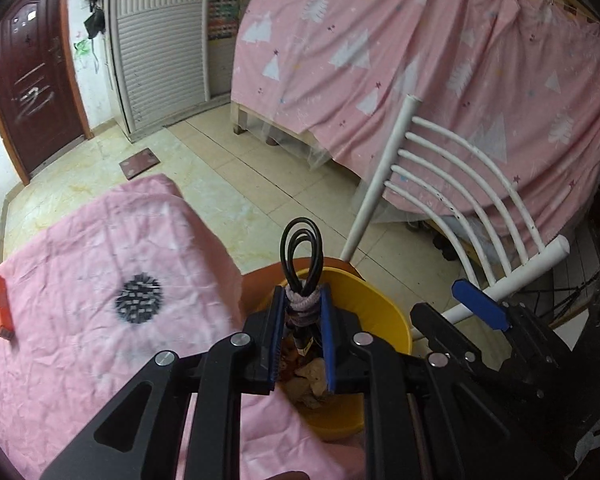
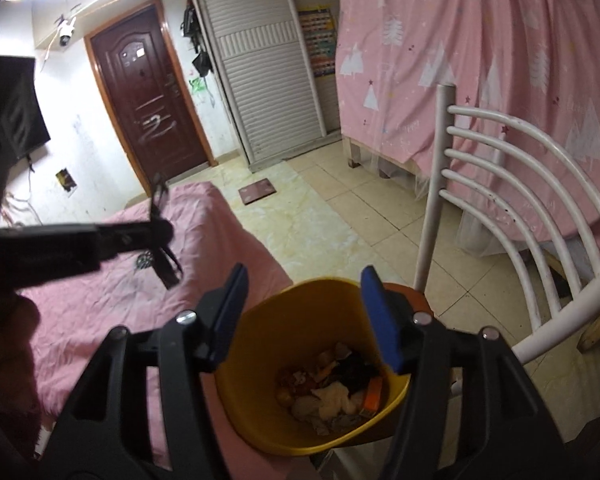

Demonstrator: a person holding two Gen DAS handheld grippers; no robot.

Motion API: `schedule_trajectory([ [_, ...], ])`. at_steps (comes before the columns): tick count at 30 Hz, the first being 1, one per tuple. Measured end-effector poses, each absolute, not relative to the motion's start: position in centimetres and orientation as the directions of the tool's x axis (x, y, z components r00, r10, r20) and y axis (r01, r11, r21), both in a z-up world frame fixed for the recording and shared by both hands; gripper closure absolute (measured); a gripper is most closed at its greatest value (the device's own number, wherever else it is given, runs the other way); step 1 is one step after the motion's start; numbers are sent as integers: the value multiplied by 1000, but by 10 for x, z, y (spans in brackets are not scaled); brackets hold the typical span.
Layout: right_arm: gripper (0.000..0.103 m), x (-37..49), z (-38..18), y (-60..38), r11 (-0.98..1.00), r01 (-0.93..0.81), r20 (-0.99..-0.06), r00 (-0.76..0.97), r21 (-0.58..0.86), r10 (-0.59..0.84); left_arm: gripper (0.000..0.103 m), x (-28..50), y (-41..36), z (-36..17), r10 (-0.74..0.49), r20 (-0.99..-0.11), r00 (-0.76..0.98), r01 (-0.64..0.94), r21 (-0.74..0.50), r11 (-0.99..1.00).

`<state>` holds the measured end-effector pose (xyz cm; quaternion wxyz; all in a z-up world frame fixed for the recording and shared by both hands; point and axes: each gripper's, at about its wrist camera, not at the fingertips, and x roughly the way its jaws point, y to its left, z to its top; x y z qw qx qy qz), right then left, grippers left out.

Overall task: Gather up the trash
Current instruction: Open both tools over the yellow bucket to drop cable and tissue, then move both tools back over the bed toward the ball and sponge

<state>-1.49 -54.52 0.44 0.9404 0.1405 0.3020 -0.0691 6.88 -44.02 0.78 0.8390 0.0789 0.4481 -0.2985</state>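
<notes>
Left gripper (image 1: 303,300) clamps a coiled black cable (image 1: 300,256) above the yellow bin (image 2: 312,360); only the right view shows the trash inside, right gripper (image 2: 308,316) spread apart.

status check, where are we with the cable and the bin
Left gripper shut on coiled black cable, held above yellow bin. Right gripper open, empty, over bin. Orange box, spiky ball on pink cloth.

We are finding no text that we can read in either view. We are seeing a colourful grid chart (image 2: 320,42) hanging on the wall beside the wardrobe, and its print is showing far too small to make out. White scribbles are marking the door (image 2: 150,92), forming no words.
</notes>
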Motion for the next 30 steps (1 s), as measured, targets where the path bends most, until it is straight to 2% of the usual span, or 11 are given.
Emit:
schedule_trajectory([
  [5, 43, -18, 8, -550, 946, 224, -575, 816, 234, -51, 91, 71, -447, 2, -448, -814, 370, 573, -180, 799],
  [13, 41, -13, 11, -538, 949, 169, -550, 835, 266, 5, 79, 74, -425, 9, -446, -807, 387, 549, -187, 815],
  [18, 40, 2, 13, -502, 959, 76, -545, 834, 274, 90, 72, 86, -385, 20, -434, -786, 440, 509, -180, 842],
  [22, 35, 20, 14, -467, 969, 15, -560, 818, 248, 130, 68, 97, -345, 28, -408, -771, 489, 461, -169, 871],
  [30, 34, 61, 21, -399, 974, -104, -580, 788, 202, 205, 52, 119, -246, 42, -310, -737, 601, 318, -135, 938],
])
